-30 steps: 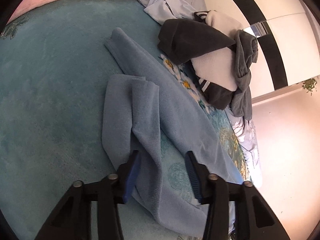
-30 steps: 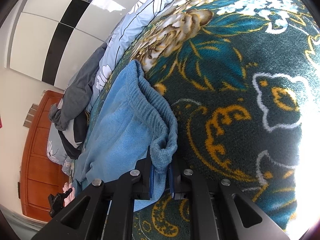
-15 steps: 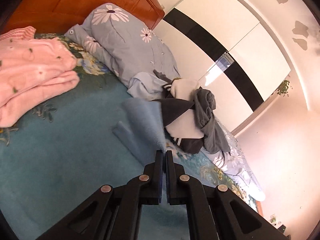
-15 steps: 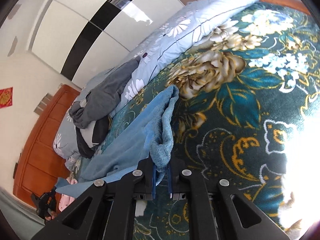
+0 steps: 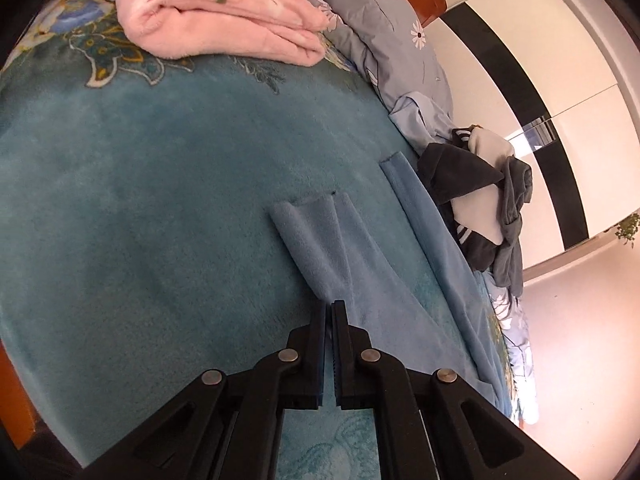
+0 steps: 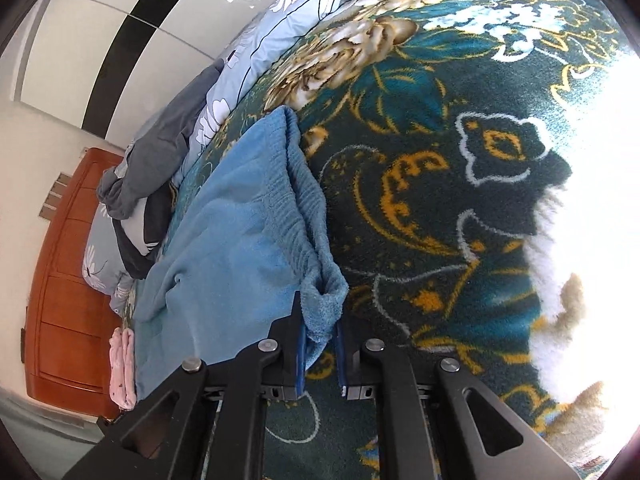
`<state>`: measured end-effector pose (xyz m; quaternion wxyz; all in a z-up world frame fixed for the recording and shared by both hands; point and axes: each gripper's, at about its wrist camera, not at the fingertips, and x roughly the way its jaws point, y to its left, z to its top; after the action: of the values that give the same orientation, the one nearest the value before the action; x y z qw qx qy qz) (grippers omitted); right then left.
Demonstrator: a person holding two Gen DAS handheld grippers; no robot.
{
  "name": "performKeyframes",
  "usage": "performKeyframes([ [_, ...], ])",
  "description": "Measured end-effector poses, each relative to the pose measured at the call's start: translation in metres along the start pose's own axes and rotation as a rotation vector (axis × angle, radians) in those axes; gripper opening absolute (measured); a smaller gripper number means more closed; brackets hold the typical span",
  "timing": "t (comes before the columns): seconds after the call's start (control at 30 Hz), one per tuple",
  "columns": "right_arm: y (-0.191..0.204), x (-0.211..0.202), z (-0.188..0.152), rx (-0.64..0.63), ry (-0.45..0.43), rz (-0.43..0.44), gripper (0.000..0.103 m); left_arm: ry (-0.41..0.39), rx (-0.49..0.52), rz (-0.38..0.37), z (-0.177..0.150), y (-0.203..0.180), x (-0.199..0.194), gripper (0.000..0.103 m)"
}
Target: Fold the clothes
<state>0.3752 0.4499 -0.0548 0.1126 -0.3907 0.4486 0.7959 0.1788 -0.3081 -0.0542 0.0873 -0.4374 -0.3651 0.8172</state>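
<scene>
Light blue fleece trousers [image 5: 360,260] lie stretched along the teal bedspread [image 5: 140,200]. In the left wrist view one leg is doubled over, its hem pointing toward the pillows. My left gripper [image 5: 331,312] is shut, its tips pinching the near edge of that leg. In the right wrist view the trousers [image 6: 240,220] run away toward the headboard, with the ribbed waistband nearest. My right gripper [image 6: 320,320] is shut on the bunched corner of the waistband, low over the flowered bedspread [image 6: 440,200].
A folded pink blanket [image 5: 216,8] and a daisy-print pillow [image 5: 376,28] lie at the head of the bed. A heap of dark grey and white clothes [image 5: 480,184] sits beside the trousers. The wooden headboard [image 6: 68,260] and a light blue quilt [image 6: 280,28] border the bed.
My left gripper shut on the trouser leg, lifted it, then brought it down flat on the bed. My right gripper kept hold of the waistband, rose, and is low again.
</scene>
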Motion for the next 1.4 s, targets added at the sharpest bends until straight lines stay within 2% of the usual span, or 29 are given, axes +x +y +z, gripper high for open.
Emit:
performKeyframes([
  [0.13,-0.006,-0.018,0.008,0.0,-0.042,-0.028,0.021,-0.073,-0.04,0.066,0.019,0.008,-0.014,0.004],
  [0.23,-0.005,-0.032,0.02,-0.017,-0.103,-0.109,0.021,-0.079,-0.057,0.054,0.032,0.006,-0.018,0.004],
  [0.33,-0.001,-0.036,0.038,-0.028,-0.144,-0.091,0.021,-0.057,-0.014,0.047,0.042,-0.018,-0.007,0.007],
  [0.4,0.005,-0.028,0.053,-0.037,-0.142,-0.064,0.022,-0.019,0.007,0.035,0.044,-0.04,0.012,0.015],
  [0.47,0.017,-0.007,0.065,-0.067,-0.121,-0.032,0.03,0.021,0.037,0.031,0.044,-0.063,0.032,0.032],
  [0.53,0.031,0.018,0.082,-0.104,-0.094,-0.03,0.035,0.05,0.05,0.049,0.046,-0.081,0.054,0.04],
  [0.7,0.047,0.072,0.124,-0.148,-0.042,-0.065,0.035,0.109,0.021,0.067,0.06,-0.103,0.097,0.056],
  [0.77,0.045,0.088,0.132,-0.139,-0.013,-0.086,0.035,0.116,0.008,0.079,0.069,-0.105,0.111,0.058],
  [0.9,0.054,0.1,0.13,-0.188,0.0,-0.047,0.036,0.132,-0.024,0.078,0.085,-0.104,0.14,0.058],
  [1.0,0.061,0.104,0.128,-0.221,0.004,-0.061,0.025,0.136,-0.043,0.078,0.095,-0.105,0.158,0.058],
  [1.07,0.064,0.095,0.128,-0.235,-0.039,-0.04,0.024,0.125,-0.045,0.076,0.1,-0.107,0.165,0.058],
  [1.17,0.057,0.069,0.133,-0.218,-0.192,-0.038,0.023,0.107,-0.049,0.073,0.107,-0.111,0.175,0.058],
  [1.23,0.045,0.075,0.136,-0.17,-0.181,-0.059,0.023,0.096,-0.052,0.07,0.112,-0.113,0.182,0.058],
  [1.4,0.041,0.09,0.132,-0.156,-0.142,-0.072,0.024,0.062,-0.059,0.046,0.116,-0.118,0.194,0.056],
])
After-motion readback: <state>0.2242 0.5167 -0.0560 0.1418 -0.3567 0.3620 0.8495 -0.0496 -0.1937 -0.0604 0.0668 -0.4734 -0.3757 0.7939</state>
